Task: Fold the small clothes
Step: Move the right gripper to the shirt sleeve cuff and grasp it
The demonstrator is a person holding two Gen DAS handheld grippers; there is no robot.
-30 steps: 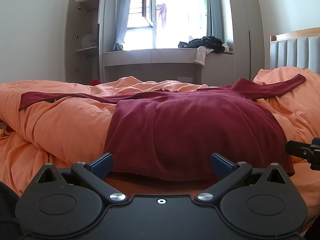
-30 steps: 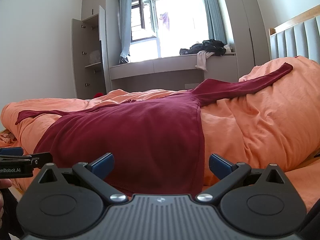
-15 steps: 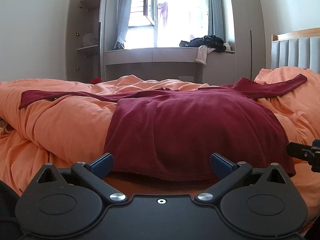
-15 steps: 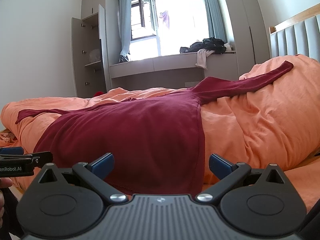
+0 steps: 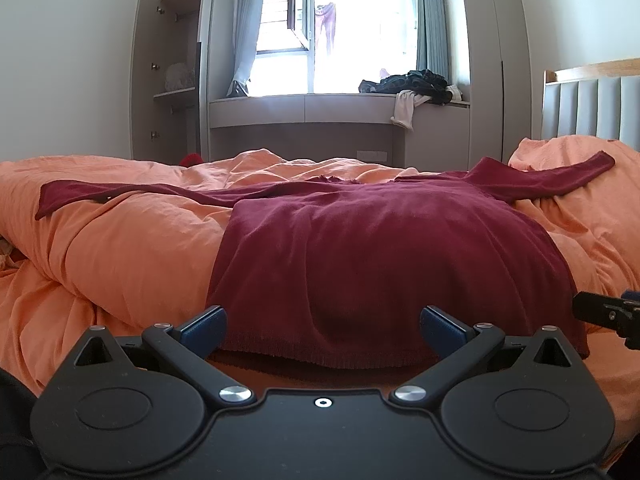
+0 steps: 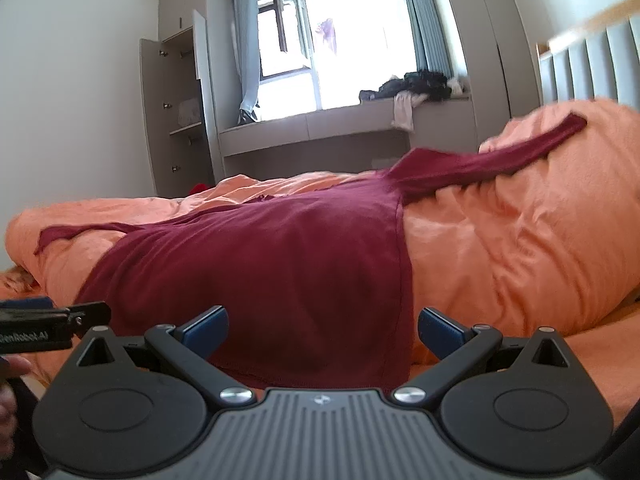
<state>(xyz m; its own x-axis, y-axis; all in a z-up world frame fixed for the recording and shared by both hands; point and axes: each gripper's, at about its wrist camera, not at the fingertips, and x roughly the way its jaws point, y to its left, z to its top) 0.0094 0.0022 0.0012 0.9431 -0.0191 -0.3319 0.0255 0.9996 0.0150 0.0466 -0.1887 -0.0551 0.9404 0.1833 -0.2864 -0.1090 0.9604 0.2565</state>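
Sweater (image 5: 380, 248) hem facing both grippers, left gripper (image 5: 322, 326) and right gripper (image 6: 322, 326) jaws spread, empty

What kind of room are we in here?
A bedroom, most likely: an orange duvet covers a bed with a padded headboard, and an open wardrobe stands beside the window.

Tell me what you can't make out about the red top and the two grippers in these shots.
- Red top: near hem partly hidden behind the left gripper body, left wrist view.
- Its far sleeve: smeared by motion blur, right wrist view.
- Collar: foreshortened, too flat to read in either view.
- Right gripper: whether its pads touch the cloth can't be told.
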